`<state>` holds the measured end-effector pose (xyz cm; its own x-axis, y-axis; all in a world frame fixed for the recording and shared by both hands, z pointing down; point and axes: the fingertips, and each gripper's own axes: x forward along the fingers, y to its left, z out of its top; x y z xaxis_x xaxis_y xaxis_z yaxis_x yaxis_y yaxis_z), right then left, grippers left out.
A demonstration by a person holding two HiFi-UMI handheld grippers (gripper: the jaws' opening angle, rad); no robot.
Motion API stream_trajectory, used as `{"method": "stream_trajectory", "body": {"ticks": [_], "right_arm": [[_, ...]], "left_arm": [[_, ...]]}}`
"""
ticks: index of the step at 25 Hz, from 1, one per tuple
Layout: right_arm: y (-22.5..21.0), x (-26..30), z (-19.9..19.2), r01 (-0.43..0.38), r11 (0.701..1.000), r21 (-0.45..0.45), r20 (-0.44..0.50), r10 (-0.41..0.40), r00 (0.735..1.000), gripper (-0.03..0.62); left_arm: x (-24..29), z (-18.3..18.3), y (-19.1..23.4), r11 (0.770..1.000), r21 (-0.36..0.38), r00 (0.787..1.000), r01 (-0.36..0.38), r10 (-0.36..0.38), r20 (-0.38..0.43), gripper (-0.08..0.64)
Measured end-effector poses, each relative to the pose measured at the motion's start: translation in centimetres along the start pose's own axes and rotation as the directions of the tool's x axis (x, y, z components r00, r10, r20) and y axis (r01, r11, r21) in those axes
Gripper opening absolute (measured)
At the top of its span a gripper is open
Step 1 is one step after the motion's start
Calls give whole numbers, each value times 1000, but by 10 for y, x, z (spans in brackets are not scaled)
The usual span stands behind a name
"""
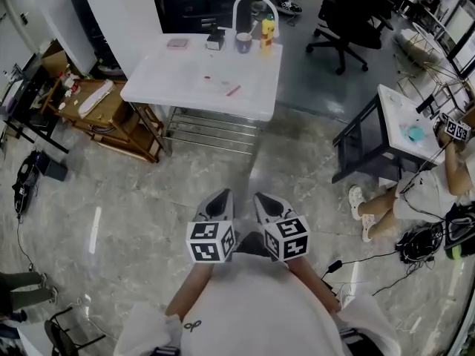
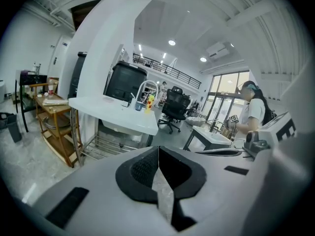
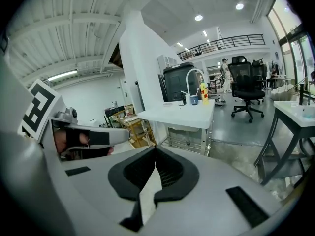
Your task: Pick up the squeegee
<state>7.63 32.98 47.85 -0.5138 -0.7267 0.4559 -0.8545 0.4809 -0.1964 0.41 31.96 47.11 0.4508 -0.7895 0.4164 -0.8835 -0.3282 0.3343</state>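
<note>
Above the marble floor [image 1: 133,199], well short of the white counter [image 1: 185,80], the left tool [image 1: 220,201] and the right tool [image 1: 266,202] sit side by side, each with its jaws pressed together on nothing. Along the counter's far edge stand a small dark thing [image 1: 215,40], a cup [image 1: 243,43] and a yellow bottle [image 1: 267,34] by a faucet [image 1: 256,2]. From this far, the squeegee cannot be picked out among them.

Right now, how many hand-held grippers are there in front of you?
2: the left hand-held gripper and the right hand-held gripper, side by side, low in the head view, both shut. A marker cube at far right may belong to a third.
</note>
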Motion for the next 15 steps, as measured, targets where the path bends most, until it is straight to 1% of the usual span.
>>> {"method": "stream_trajectory", "body": {"ticks": [6,15], "right_arm": [[0,4,2,-3,1000,6,4,3,1000,28],[-6,17,4,-19,1000,5,-6,19,1000,28]], "left_arm": [[2,5,4,1000,-8,1000,-4,4,7,28],[11,6,13,999,-34,999,-32,32,5,28]]}}
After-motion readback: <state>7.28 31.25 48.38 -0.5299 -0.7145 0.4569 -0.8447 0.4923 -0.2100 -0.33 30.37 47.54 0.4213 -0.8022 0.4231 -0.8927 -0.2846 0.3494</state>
